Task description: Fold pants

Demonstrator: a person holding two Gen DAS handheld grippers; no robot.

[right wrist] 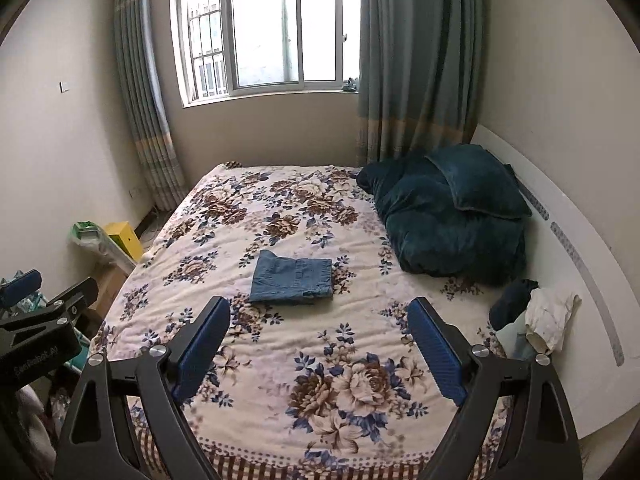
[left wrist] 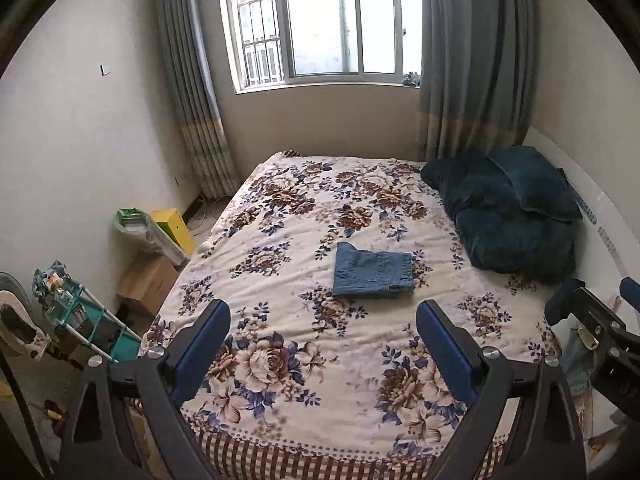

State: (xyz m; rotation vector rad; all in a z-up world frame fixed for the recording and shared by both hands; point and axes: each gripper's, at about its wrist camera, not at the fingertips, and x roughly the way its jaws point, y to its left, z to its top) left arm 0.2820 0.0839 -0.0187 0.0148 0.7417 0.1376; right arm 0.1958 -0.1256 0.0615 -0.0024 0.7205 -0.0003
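denim pants [left wrist: 373, 274] lie folded square mid-bed [left wrist: 280, 360], looks finished. left claw [left wrist: 322, 346] and right claw [right wrist: 318, 344] hover at foot end, both spread wide, empty, clear of cloth.

**Clearance around the bed, both wrist views**

Bed [right wrist: 280, 392] surface near the foot: bare floral cover, open to approach from the near edge. Folded denim pants [right wrist: 292, 282] lie flat mid-bed, apart from everything else; free cover on all four sides. Dark teal bedding pile [right wrist: 452, 220] fills the far right corner against the headboard [right wrist: 580, 280]. Small heap of clothes [right wrist: 536, 318] sits at the right edge, just near side of the pile. Left of the bed, the floor strip is crowded: cardboard box [left wrist: 146, 284], yellow box [left wrist: 174, 226], teal rack [left wrist: 86, 320]. Left gripper [left wrist: 322, 344] and right gripper [right wrist: 318, 340] hang over the foot, jaws wide apart, nothing between them.
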